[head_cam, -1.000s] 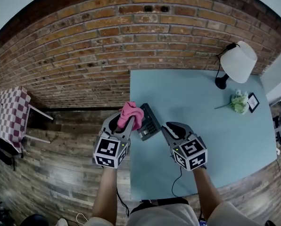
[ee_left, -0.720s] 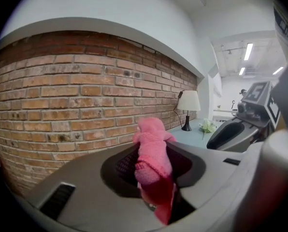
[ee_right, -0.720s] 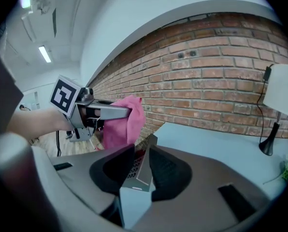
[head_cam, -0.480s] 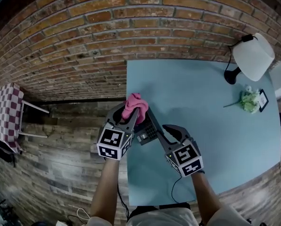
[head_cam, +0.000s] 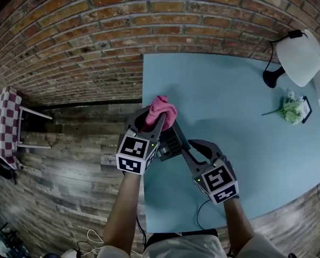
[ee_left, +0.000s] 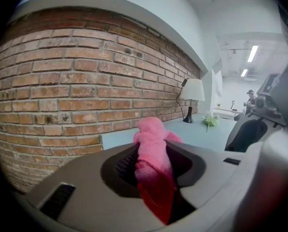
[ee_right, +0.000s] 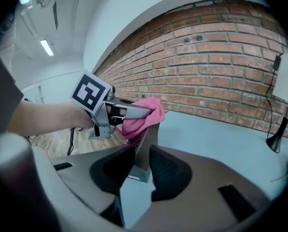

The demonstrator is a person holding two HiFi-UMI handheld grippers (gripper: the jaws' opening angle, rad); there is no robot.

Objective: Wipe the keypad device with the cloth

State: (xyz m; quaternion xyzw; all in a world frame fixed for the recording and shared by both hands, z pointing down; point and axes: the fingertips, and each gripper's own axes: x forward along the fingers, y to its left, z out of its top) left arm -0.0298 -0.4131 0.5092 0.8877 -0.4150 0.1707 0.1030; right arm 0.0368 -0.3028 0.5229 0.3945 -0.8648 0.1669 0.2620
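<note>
Left forearm (head_cam: 126,211): bare, rising from the bottom edge of the head view to the left gripper.
Cable (head_cam: 200,213): thin and black, hanging over the table's lower edge below the right gripper.
Right gripper (ee_right: 143,153): jaws wide, one on either side of the keypad device. Its own view shows both pads close to the slab, with no firm press evident.
Keypad device (head_cam: 171,142): centre of the head view, near the table's left edge. Its keys show only in that view. The right gripper view gives only a grey edge, rising between the jaws up to the cloth.
Left gripper (head_cam: 152,121): clamped on the cloth. Its own view shows the fabric bunched between the pads and spilling past the tips.
Cloth (head_cam: 161,110): pink, at the device's upper end. In the left gripper view the cloth and jaws hide the device entirely.
Cross-views: the right gripper view shows the left gripper's marker cube (ee_right: 90,92) at left of centre. The left gripper view shows a dark gripper body (ee_left: 249,134) at its right edge.
Table (head_cam: 230,106): light blue.
Flowers (head_cam: 291,112): right edge of the head view, beside a small dark frame (head_cam: 306,109).
Lamp (head_cam: 298,61): white shade and black base, upper right.
Floor (head_cam: 68,181): wood planks, lower left.
Checked seat (head_cam: 1,120): far left edge, on white legs.
Brick wall (head_cam: 95,42): across the top.
</note>
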